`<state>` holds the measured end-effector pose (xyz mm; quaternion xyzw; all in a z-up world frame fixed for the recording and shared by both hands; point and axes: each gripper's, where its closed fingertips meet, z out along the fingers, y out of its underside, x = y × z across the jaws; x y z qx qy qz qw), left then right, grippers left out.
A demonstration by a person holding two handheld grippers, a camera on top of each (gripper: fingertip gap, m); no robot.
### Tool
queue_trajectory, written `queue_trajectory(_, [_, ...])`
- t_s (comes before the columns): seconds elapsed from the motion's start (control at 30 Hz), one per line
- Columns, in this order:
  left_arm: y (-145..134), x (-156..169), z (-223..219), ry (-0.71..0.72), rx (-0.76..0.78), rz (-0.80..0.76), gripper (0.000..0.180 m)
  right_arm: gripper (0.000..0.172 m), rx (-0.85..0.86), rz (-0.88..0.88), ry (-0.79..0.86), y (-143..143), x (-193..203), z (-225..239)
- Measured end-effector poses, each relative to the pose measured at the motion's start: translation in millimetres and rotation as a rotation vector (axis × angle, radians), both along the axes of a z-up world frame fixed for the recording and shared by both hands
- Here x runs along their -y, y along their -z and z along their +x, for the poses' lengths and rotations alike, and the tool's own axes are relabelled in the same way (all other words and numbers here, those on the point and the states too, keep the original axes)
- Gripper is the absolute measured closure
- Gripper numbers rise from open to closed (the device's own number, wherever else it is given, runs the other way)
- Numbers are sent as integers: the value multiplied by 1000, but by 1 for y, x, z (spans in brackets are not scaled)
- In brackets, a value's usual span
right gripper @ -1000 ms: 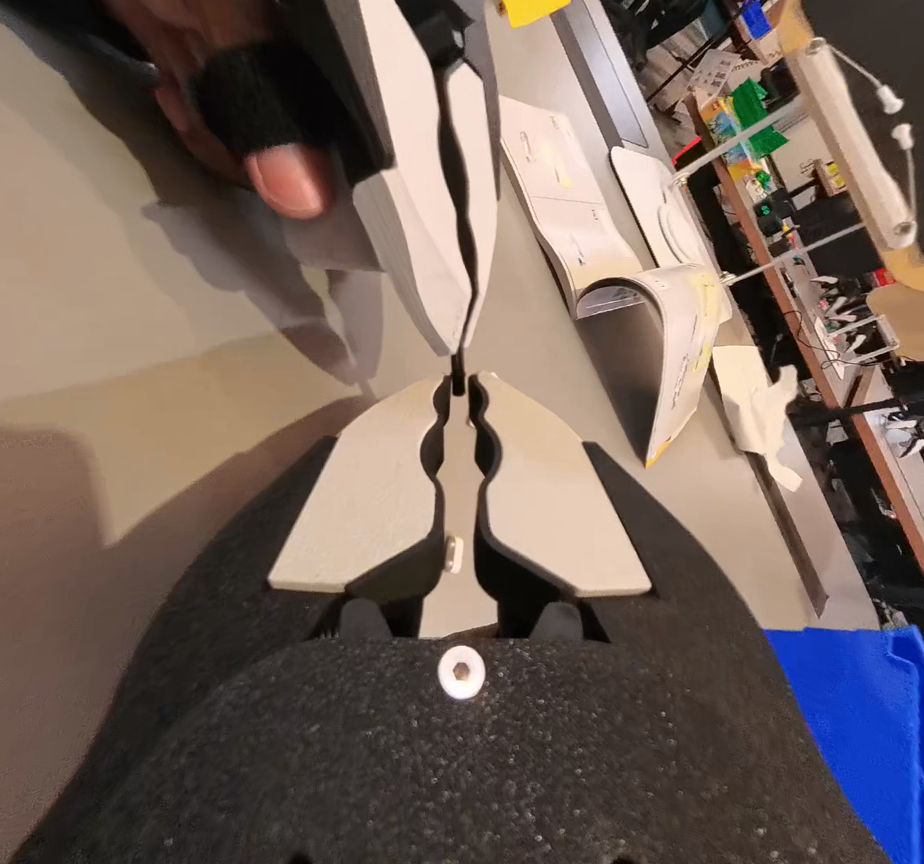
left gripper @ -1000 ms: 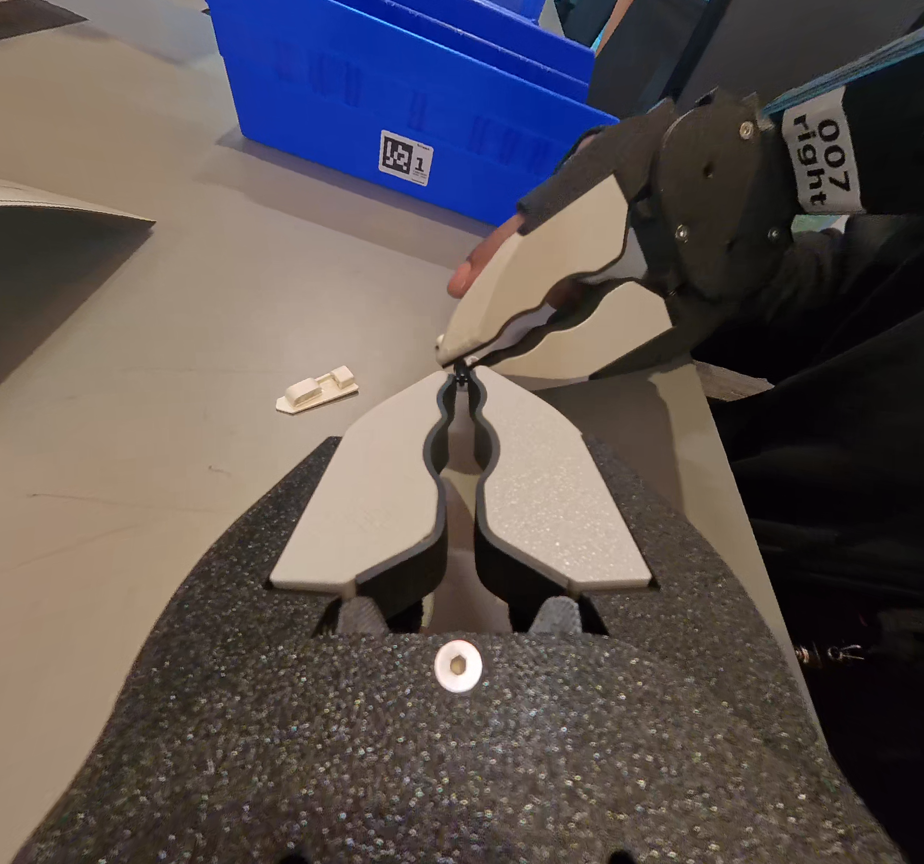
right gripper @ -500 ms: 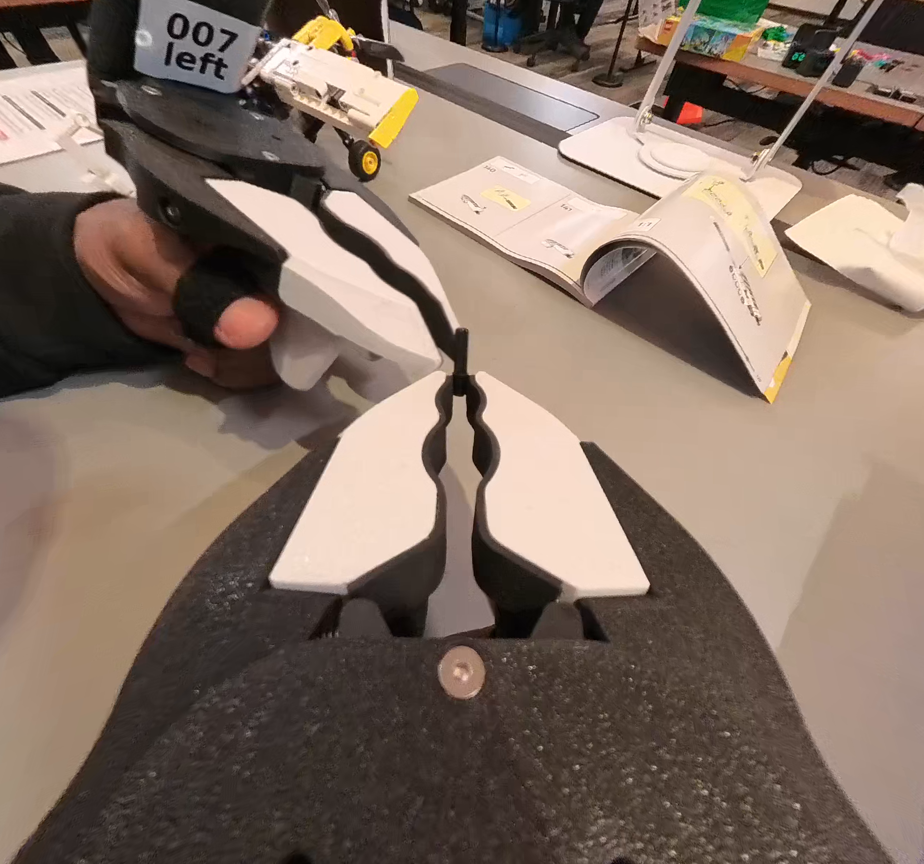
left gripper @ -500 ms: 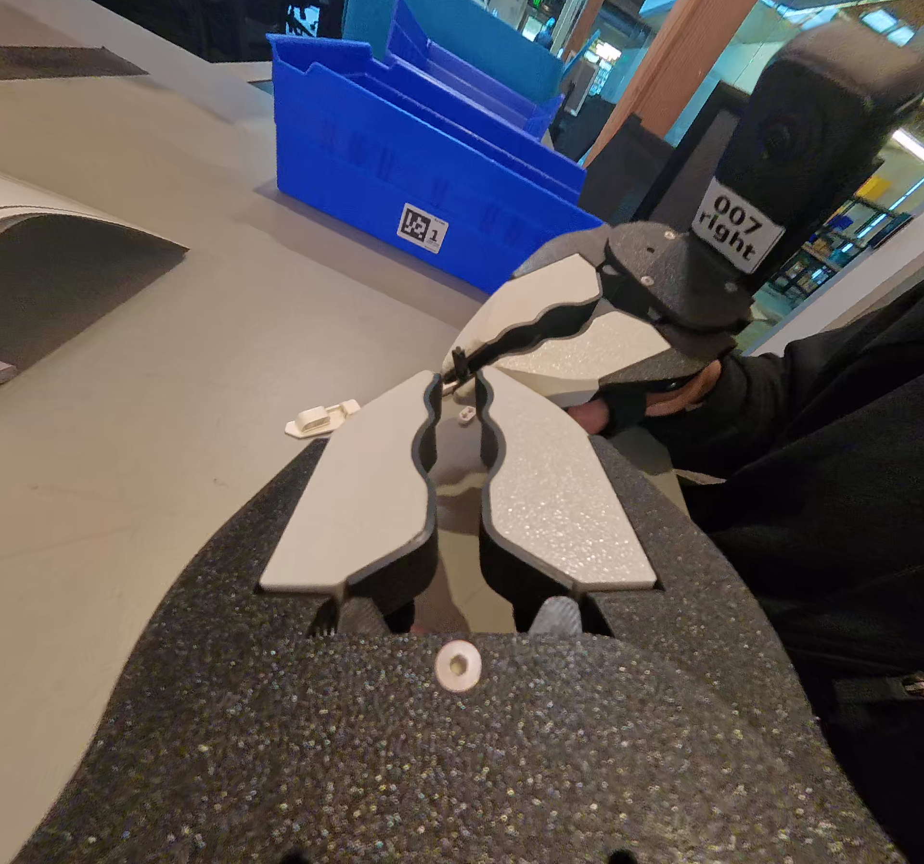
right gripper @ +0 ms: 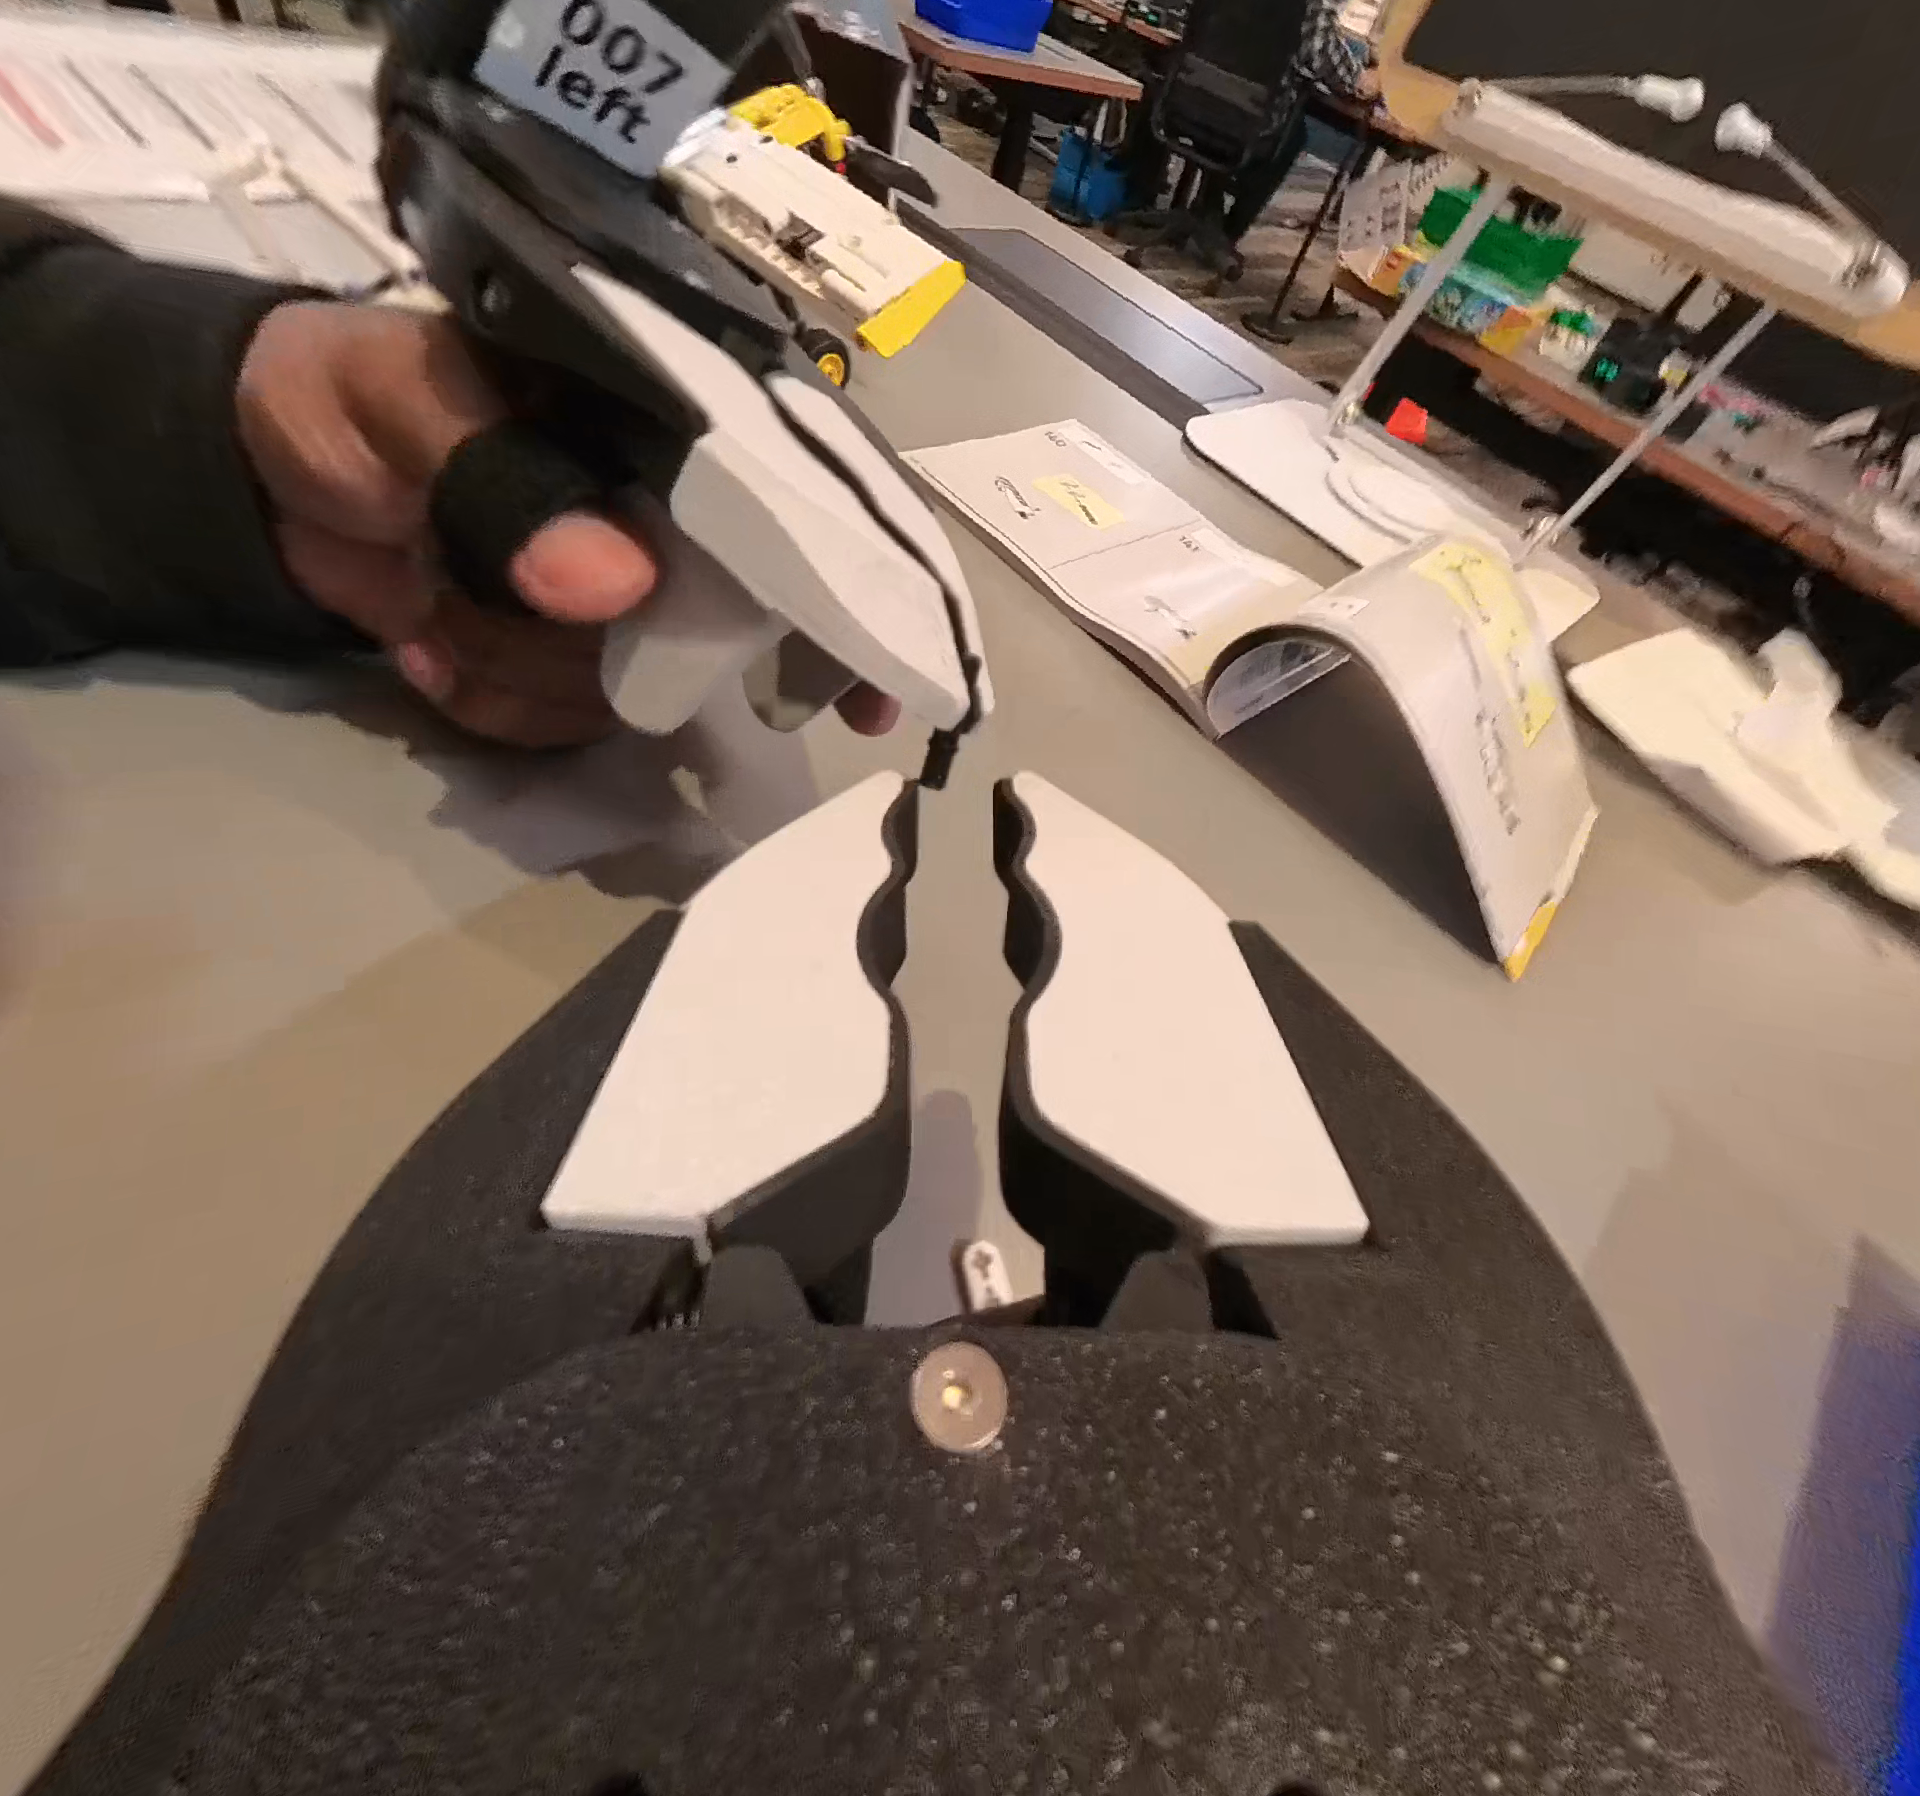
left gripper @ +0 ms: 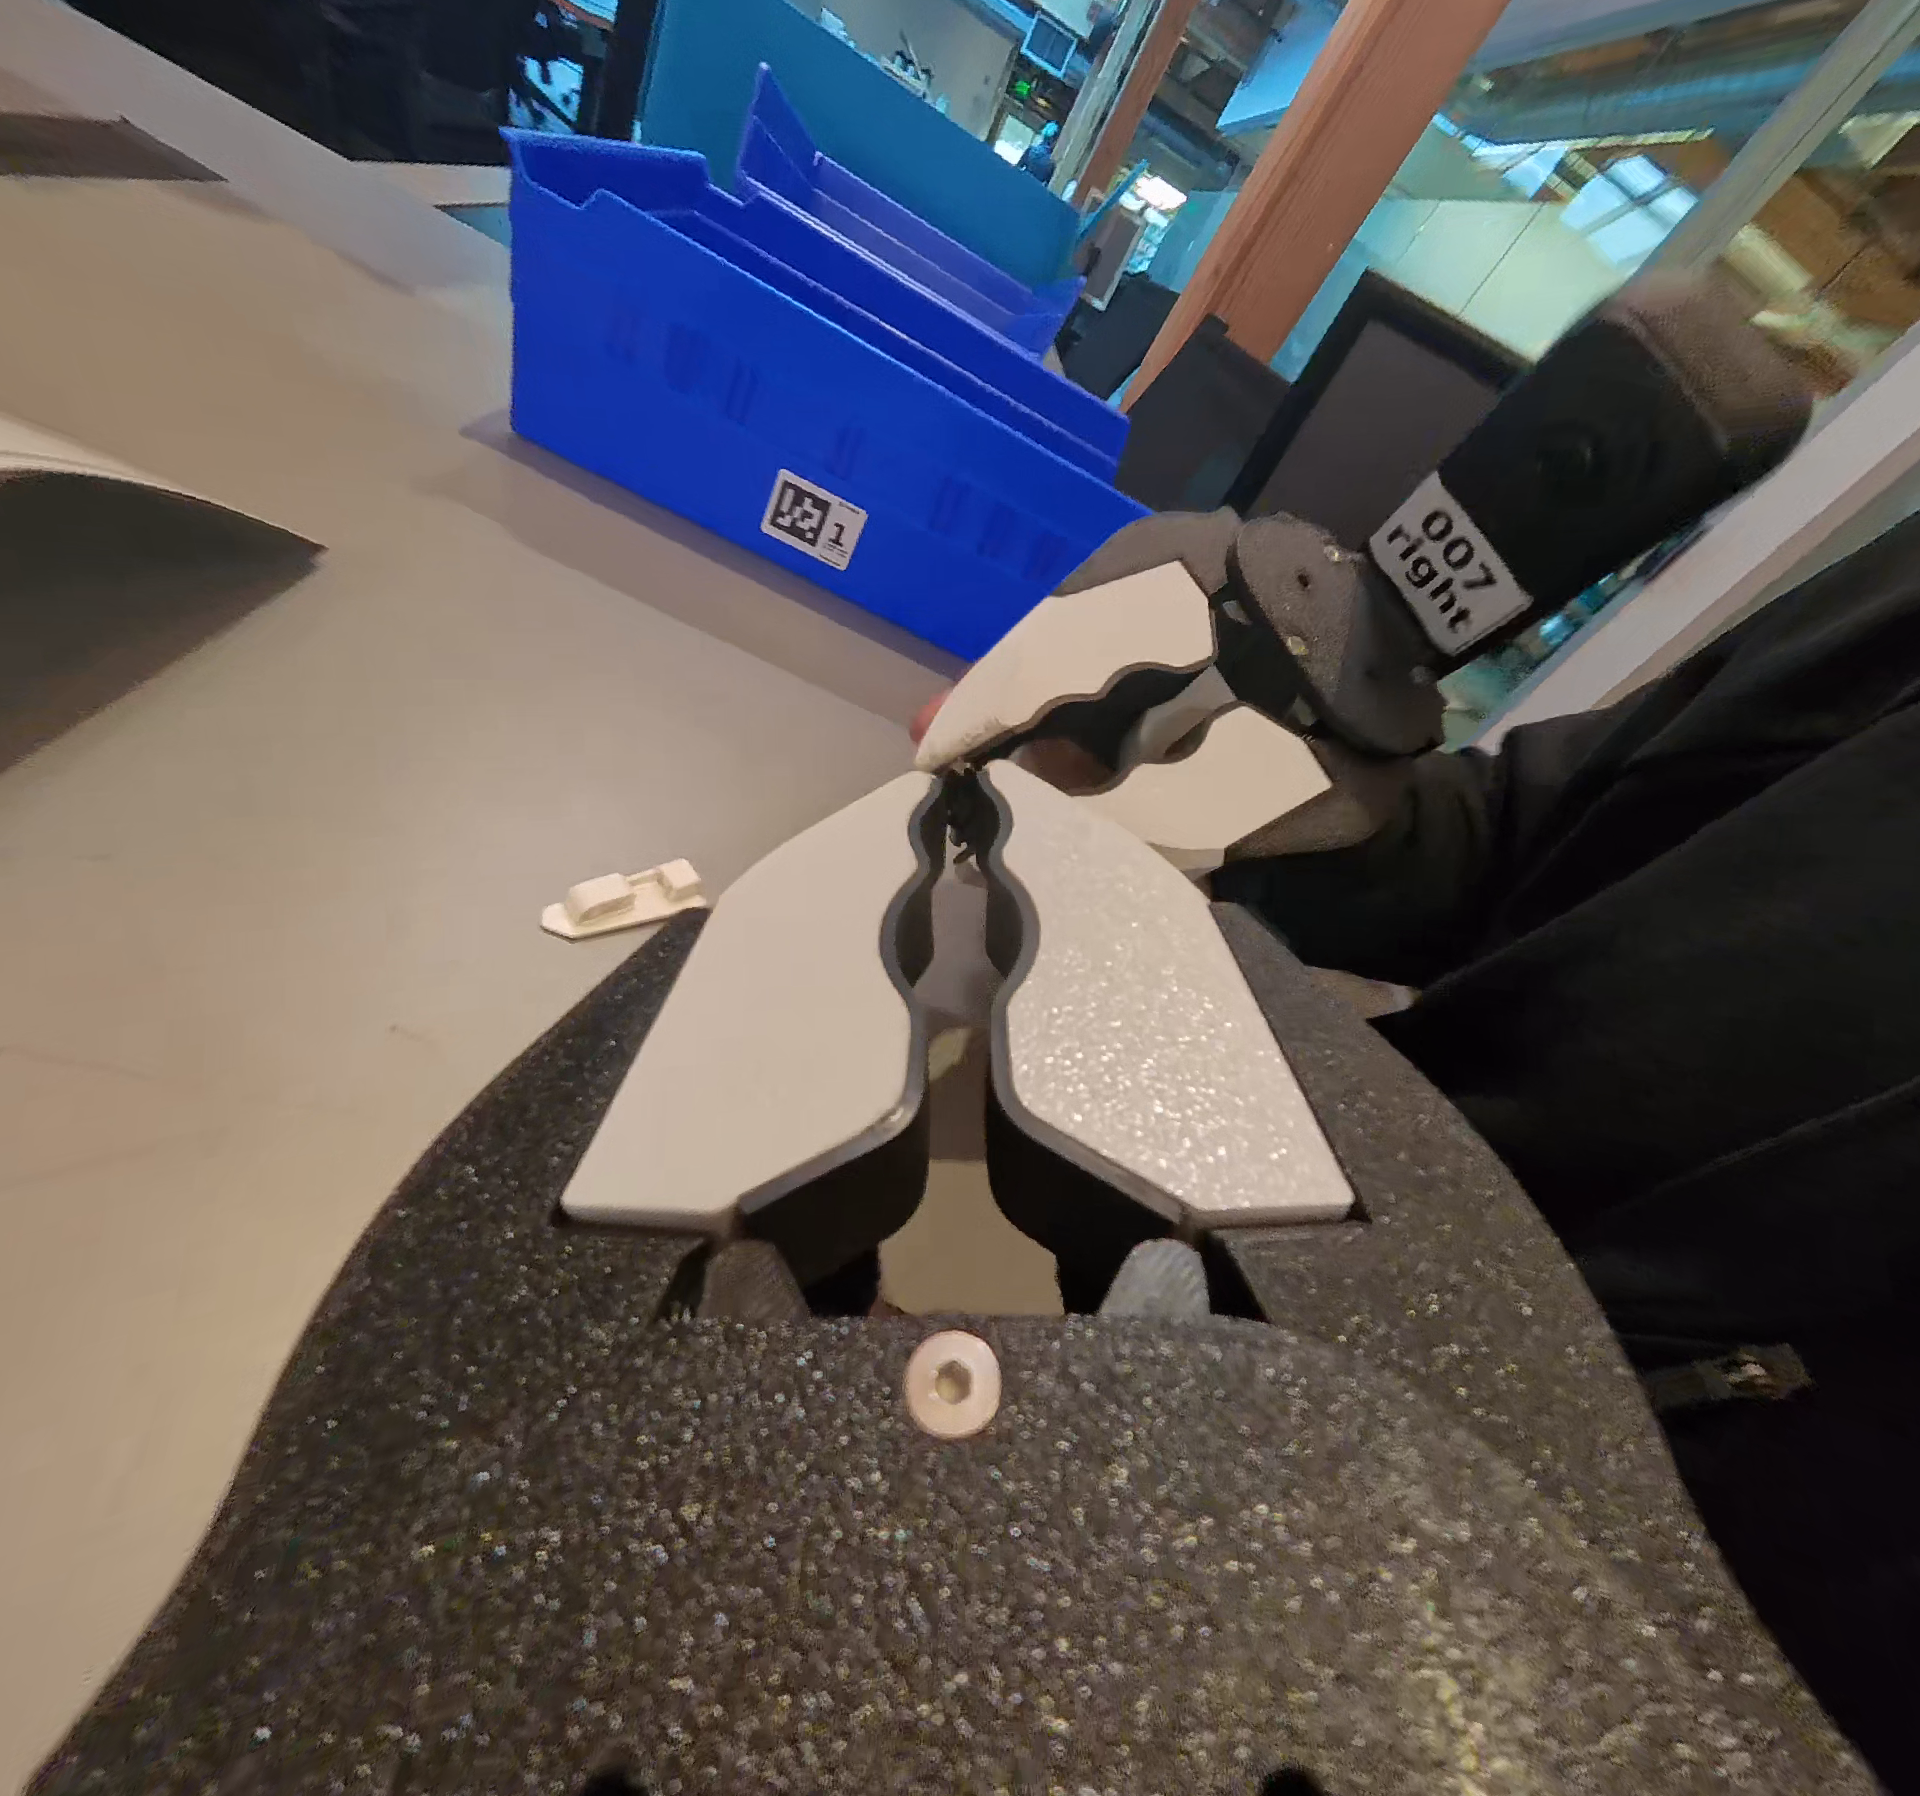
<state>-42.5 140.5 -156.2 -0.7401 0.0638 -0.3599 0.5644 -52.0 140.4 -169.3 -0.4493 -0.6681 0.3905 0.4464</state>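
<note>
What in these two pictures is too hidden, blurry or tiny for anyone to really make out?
- Small black piece pinched in the left gripper: too small and dark in both views to tell what it is.
- Blue bin: its near wall hides the inside in the left wrist view.
- Open booklet: printing too small and blurred in the right wrist view.
- Right gripper: the tiny white part under it is mostly hidden by its body.

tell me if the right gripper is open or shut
Open. In the right wrist view, the right gripper shows bare table between its fingertips, and the small black part sticks out of the shut left gripper.
</note>
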Motion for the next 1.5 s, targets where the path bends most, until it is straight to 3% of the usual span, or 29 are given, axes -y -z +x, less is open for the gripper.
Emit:
queue_trajectory(0.2, [-1,6,0,95,189,-97,176,154,-106,591,-232,-2,8,8])
queue_trajectory(0.27, [2,10,4,146,212,-139,176,148,-119,672,-297,1,10,7])
queue_trajectory(0.57, [16,17,15,228,178,-226,176,138,-163,593,-474,2,20,6])
queue_trajectory(0.77, [18,18,19,244,173,-243,176,143,-170,583,-493,8,25,8])
queue_trajectory(1.5, [15,10,17,178,187,-202,175,147,-191,514,-324,-1,14,-1])
